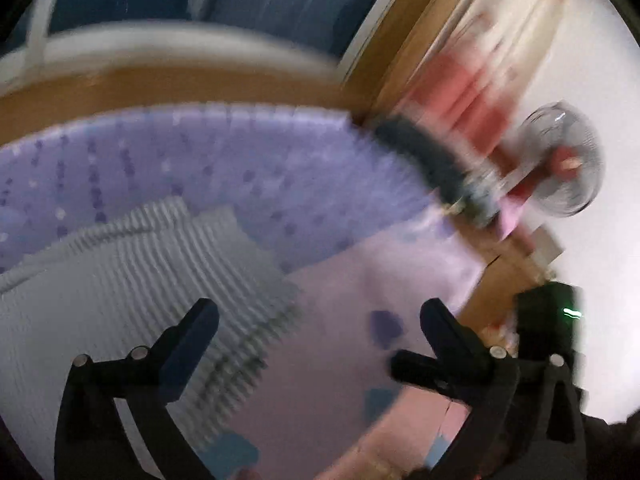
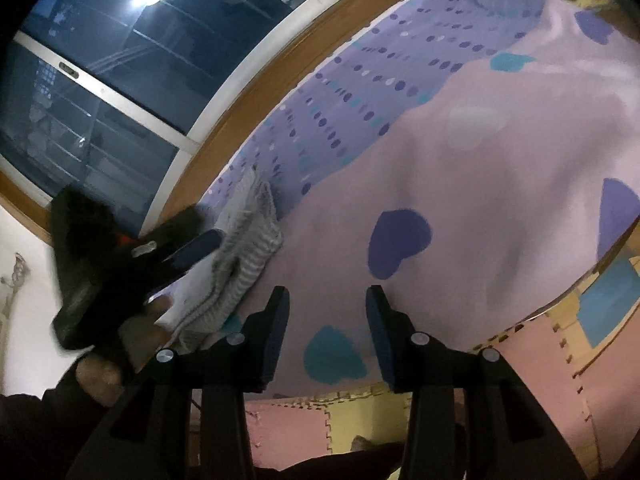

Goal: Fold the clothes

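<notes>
Broadly, the bed (image 2: 500,184) fills both views, spread with a pale lilac cover printed with big hearts and, toward the window side, a purple band of small dots. On it lies the task's thing, a grey ribbed knit garment (image 1: 132,280), at about 9 o'clock in the left wrist view and at 8 o'clock in the right wrist view (image 2: 244,256). It looks already doubled into a compact stack with layered edges showing, though motion blur hides how neat it is. That would fit a fold nearly finished or a bundle about to be shaken out again; no other clothes show.

A dark night window (image 2: 100,92) with a white frame and a wooden surround runs along the far side of the bed. Pink and yellow foam floor mats (image 2: 312,420) lie at 6 o'clock, and a standing fan (image 1: 560,164) sits at 3 o'clock against a white wall.

In the right wrist view, the left gripper (image 1: 316,340) hangs over the garment's edge, fingers spread wide, nothing between them. The right gripper (image 2: 328,320) hovers over bare cover, fingers parted and empty.
</notes>
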`<move>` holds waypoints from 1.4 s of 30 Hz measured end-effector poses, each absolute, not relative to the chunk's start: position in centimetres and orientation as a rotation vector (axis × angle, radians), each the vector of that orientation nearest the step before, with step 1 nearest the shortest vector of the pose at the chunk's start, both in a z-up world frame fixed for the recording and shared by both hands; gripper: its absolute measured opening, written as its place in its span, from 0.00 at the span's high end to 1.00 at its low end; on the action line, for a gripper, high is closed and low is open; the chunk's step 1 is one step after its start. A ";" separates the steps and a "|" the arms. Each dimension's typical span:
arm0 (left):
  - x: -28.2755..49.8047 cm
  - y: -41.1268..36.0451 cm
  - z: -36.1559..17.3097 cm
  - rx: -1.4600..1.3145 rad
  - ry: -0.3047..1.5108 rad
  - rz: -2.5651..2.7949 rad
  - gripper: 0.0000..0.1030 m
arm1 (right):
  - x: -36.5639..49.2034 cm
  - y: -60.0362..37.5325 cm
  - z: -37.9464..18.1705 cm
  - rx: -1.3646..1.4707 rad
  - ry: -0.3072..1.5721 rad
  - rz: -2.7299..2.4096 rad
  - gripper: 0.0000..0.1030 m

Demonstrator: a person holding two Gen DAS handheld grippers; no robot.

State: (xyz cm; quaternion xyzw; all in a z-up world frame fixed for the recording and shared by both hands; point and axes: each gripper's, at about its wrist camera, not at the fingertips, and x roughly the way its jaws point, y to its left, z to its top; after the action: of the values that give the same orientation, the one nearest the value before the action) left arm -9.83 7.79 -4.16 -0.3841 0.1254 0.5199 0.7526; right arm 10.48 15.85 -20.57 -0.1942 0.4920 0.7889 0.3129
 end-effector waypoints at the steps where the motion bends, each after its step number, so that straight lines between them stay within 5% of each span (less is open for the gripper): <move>1: -10.2 5.9 -3.1 -0.828 0.220 1.123 0.00 | 10.8 15.8 -20.2 -0.488 1.286 2.079 0.61; 7: -20.7 -4.8 -0.1 -0.748 0.108 1.503 0.00 | 10.0 16.4 -18.8 -0.477 1.261 2.113 0.61; 12: -33.8 -10.7 -5.5 -1.174 -0.013 1.888 0.02 | 5.3 17.7 -19.0 -0.585 1.237 2.137 0.61; 15: -37.4 -12.1 -10.6 -1.314 0.047 1.844 0.07 | 3.0 17.9 -18.7 -0.576 1.172 2.115 0.61; 18: -36.6 -12.2 -10.2 -1.170 0.327 2.025 0.07 | 1.5 17.7 -17.4 -0.587 1.008 2.036 0.61; 20: -37.2 -13.6 -9.4 -1.189 0.224 2.038 0.08 | 0.6 16.5 -15.0 -0.585 0.843 2.035 0.61; 22: -37.2 -14.6 -8.0 -1.156 0.109 2.020 0.17 | -1.7 14.5 -12.3 -0.603 0.623 2.142 0.61; 24: -36.3 -13.4 -6.6 -1.072 0.124 1.966 0.53 | -5.2 12.0 -11.1 -0.671 0.420 2.261 0.62; 25: -35.5 -11.7 -6.3 -1.018 0.191 1.956 0.60 | -7.4 10.4 -11.3 -0.718 0.321 2.315 0.68; 27: -34.7 -8.6 -6.0 -0.947 0.272 1.915 0.88 | -11.3 7.5 -12.1 -0.800 0.152 2.400 0.86; 31: -34.7 -2.8 -7.6 -0.909 0.415 1.836 0.99 | -15.8 5.1 -15.1 -0.888 0.126 2.465 0.92; 37: -38.7 -3.4 -11.1 -1.035 0.389 1.895 0.98 | -15.7 7.1 -19.2 -1.062 0.291 2.441 0.93; 42: -37.6 -4.3 -8.0 -1.029 0.276 1.850 1.00 | -12.3 10.6 -17.9 -1.002 0.407 2.342 0.90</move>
State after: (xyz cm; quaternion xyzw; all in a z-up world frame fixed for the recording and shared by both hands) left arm -37.59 -4.27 -8.03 -0.4224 0.1134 0.7591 0.4822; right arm -12.29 10.60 -17.93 -0.3734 0.1515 0.8722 0.2773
